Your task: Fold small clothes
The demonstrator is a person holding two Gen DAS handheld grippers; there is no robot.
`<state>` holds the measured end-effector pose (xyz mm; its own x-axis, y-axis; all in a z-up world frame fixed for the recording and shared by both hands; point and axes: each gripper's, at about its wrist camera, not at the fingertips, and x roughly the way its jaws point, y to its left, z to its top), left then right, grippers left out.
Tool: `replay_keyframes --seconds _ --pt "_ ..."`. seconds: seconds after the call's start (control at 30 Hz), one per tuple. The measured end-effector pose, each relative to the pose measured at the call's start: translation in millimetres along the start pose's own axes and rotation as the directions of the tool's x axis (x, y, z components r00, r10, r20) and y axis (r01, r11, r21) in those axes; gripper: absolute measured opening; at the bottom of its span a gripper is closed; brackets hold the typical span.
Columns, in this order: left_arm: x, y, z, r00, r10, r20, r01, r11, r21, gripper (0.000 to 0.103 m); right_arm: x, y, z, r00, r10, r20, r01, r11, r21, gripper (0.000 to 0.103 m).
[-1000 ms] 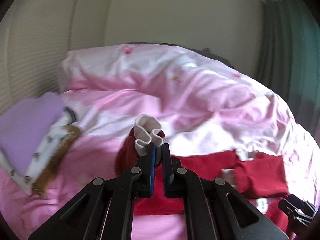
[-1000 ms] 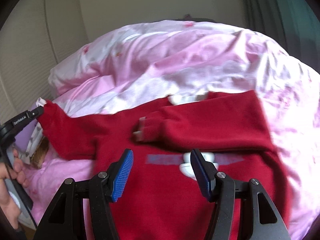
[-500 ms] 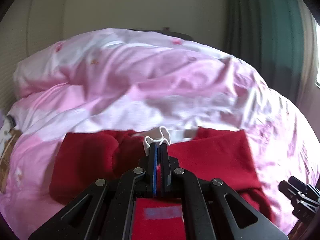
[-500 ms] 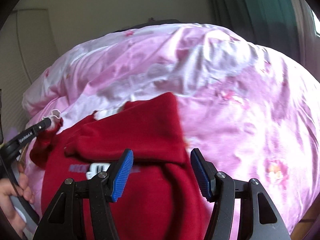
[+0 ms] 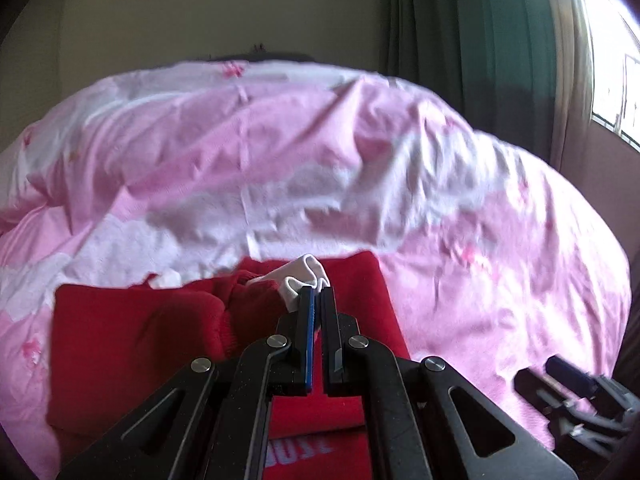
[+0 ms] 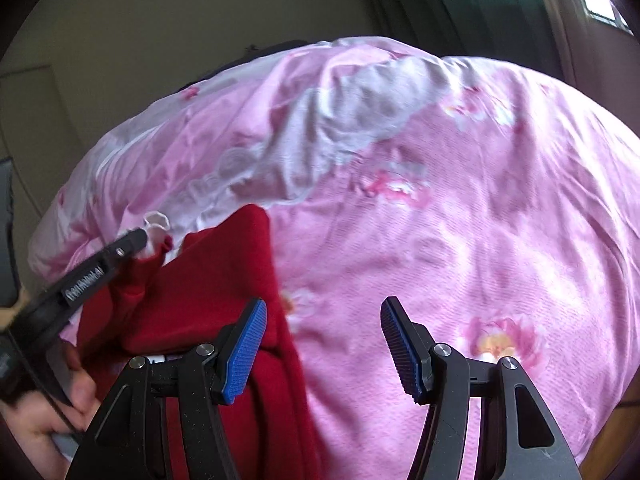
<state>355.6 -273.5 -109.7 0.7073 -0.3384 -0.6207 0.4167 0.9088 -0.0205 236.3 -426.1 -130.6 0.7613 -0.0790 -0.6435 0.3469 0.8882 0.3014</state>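
Red sweater (image 5: 132, 344) lies on the pink bed cover (image 5: 280, 168), which gives it a soft flat place for folding. Left gripper (image 5: 316, 300) pinches the white cuff (image 5: 306, 276) tight to carry the sleeve across. Right gripper (image 6: 320, 344) hangs half open, holding nothing.

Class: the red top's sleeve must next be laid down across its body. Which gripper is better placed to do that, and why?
Left. The left gripper is shut on the sleeve's white cuff, over the red top. The right gripper is open, holding nothing, at the top's edge.
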Motion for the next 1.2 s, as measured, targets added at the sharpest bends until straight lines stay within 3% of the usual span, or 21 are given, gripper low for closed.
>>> replay_keyframes --seconds 0.1,0.2,0.27,0.33,0.4,0.5,0.67,1.0,1.2 --pt "19 -3 -12 0.998 0.010 -0.066 -0.008 1.000 0.022 0.005 2 -8 0 1.000 -0.001 -0.005 0.001 1.000 0.016 0.060" --pt "23 -4 -25 0.996 0.020 -0.081 -0.017 0.999 0.039 0.007 7 -10 -2 1.000 0.002 -0.016 -0.002 1.000 0.017 0.060" --pt "18 -4 -30 0.997 0.016 -0.081 -0.012 0.999 0.045 0.014 10 -9 -4 1.000 0.004 -0.026 -0.003 1.000 0.013 0.060" --pt "7 -3 -31 0.997 0.018 -0.068 -0.015 0.998 0.056 0.041 14 -6 -7 0.999 0.007 -0.035 -0.007 1.000 0.004 0.060" --pt "-6 -2 -31 0.998 0.038 -0.045 -0.034 0.997 0.070 0.058 15 -3 -9 0.999 0.012 -0.040 -0.012 1.000 -0.006 0.060" --pt "-26 8 -28 0.998 0.056 -0.016 -0.055 0.996 0.076 0.071 16 4 -13 0.999 0.016 -0.042 -0.017 0.999 -0.028 0.060" --pt "-48 44 -27 0.999 0.035 -0.014 -0.035 0.999 0.003 0.071 16 18 -19 0.999 0.016 -0.044 -0.019 0.997 -0.072 0.060" --pt "-50 146 -67 0.984 0.172 -0.055 -0.177 0.979 -0.104 0.072 17 49 -23 0.999 0.030 -0.033 -0.035 0.989 -0.145 0.060" --pt "-44 186 -83 0.978 0.186 -0.096 -0.199 0.967 -0.161 0.072 35 94 -20 0.997 0.068 -0.035 -0.074 0.976 -0.205 0.060"
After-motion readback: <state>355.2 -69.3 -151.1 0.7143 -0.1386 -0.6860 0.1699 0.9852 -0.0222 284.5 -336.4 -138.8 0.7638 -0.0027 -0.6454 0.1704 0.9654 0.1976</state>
